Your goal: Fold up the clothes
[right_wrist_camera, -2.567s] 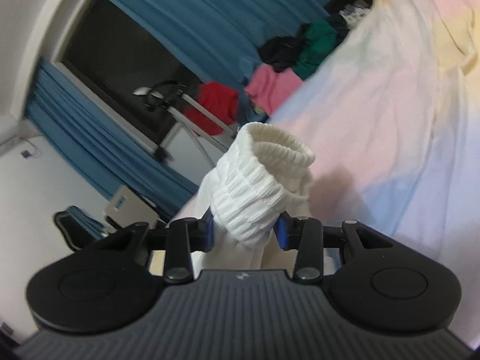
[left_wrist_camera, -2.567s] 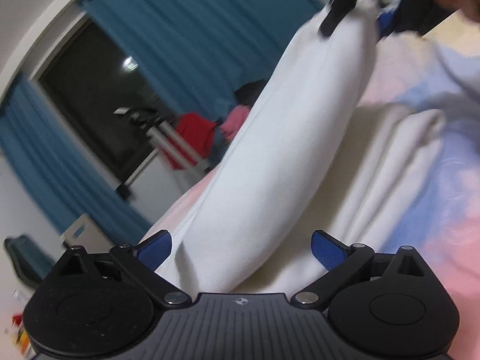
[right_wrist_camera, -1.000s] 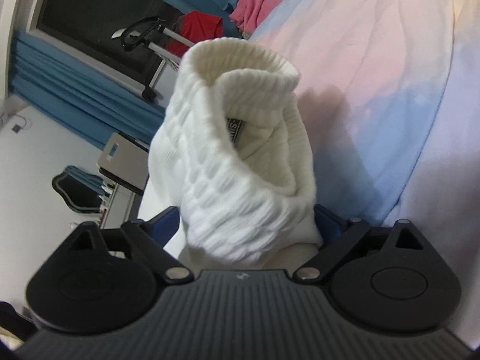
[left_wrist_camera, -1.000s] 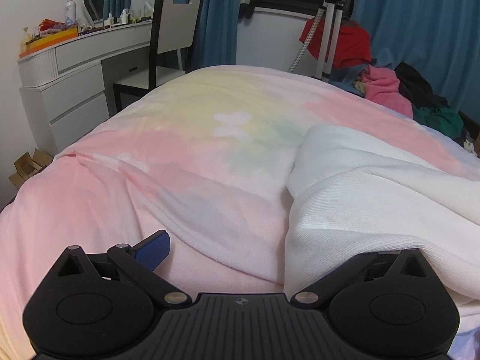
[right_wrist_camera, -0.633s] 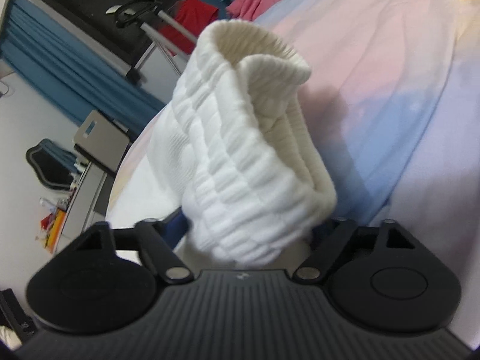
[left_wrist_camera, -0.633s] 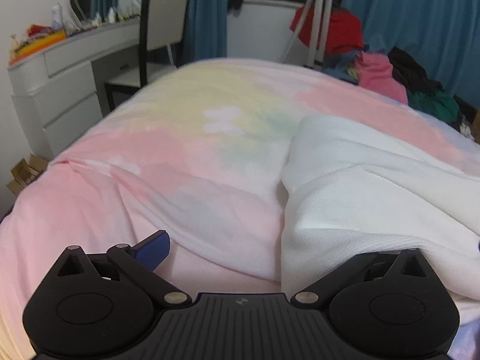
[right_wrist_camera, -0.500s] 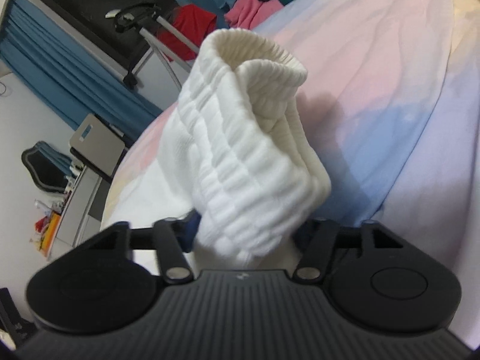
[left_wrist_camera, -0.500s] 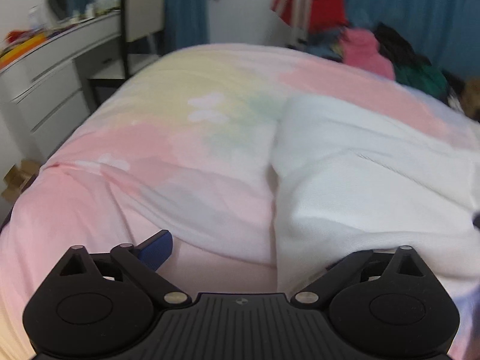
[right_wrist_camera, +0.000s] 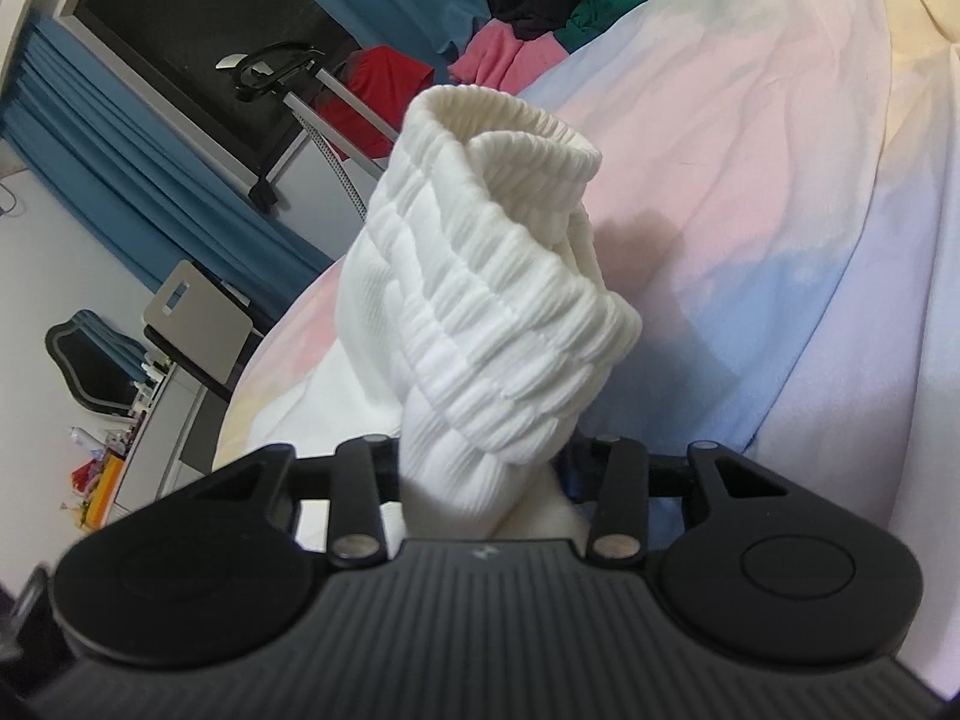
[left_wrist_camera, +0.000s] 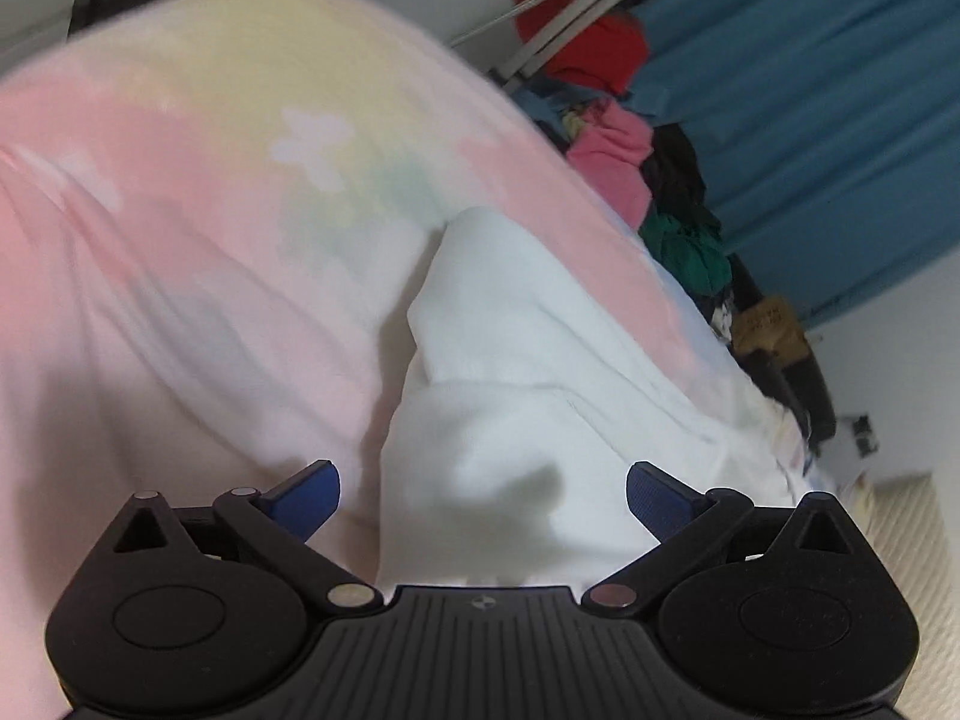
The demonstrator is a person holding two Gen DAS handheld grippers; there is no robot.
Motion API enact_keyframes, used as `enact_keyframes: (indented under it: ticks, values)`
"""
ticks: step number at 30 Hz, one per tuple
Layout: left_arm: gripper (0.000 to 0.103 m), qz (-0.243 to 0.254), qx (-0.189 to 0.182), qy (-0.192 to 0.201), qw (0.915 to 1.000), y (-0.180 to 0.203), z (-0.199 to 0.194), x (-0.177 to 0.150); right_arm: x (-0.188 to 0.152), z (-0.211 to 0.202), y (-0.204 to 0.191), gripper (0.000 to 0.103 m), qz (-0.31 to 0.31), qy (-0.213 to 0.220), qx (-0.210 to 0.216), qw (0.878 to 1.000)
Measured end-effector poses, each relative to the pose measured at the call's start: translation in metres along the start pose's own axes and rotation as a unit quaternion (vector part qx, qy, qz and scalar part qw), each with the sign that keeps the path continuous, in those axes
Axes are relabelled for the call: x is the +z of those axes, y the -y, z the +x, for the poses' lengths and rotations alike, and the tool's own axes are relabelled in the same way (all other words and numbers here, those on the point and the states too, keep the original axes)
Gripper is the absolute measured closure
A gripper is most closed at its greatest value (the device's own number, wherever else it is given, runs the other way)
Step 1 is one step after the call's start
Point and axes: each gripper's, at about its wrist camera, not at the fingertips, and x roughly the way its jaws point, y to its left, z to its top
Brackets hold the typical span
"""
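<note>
White garment (left_wrist_camera: 540, 396): soft knit, lies crumpled on pastel bedspread (left_wrist_camera: 180, 252), folded edge running away from camera, near end between spread blue pads of left tongs (left_wrist_camera: 483, 495), pads not touching it. Ribbed elastic cuff (right_wrist_camera: 492, 276) of same white fabric: stands upright, opening at top, rim curled inward, lower end bunched between closing right tongs (right_wrist_camera: 480, 474), pads pressing cloth.
</note>
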Motion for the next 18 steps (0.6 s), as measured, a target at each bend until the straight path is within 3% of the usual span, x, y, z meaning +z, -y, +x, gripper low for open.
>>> enact_keyframes:
  ticks: [3, 9, 15, 18]
  values:
    - [0.003, -0.011, 0.007, -0.028, 0.9995, -0.007, 0.026, 0.009, 0.0, 0.0, 0.001, 0.059, 0.0, 0.0, 0.001, 1.0]
    - [0.004, 0.001, -0.006, -0.045, 0.999, -0.005, 0.046, 0.006, 0.0, 0.0, 0.002, 0.059, 0.003, 0.001, 0.003, 1.0]
    - [0.021, 0.006, -0.009, -0.033, 0.9994, -0.004, 0.047, 0.002, 0.002, -0.003, -0.007, 0.059, -0.003, 0.012, 0.011, 1.0]
    - [0.038, 0.009, -0.023, -0.022, 0.9994, -0.003, 0.039, 0.003, 0.006, -0.007, -0.014, 0.061, -0.009, 0.025, 0.025, 0.999]
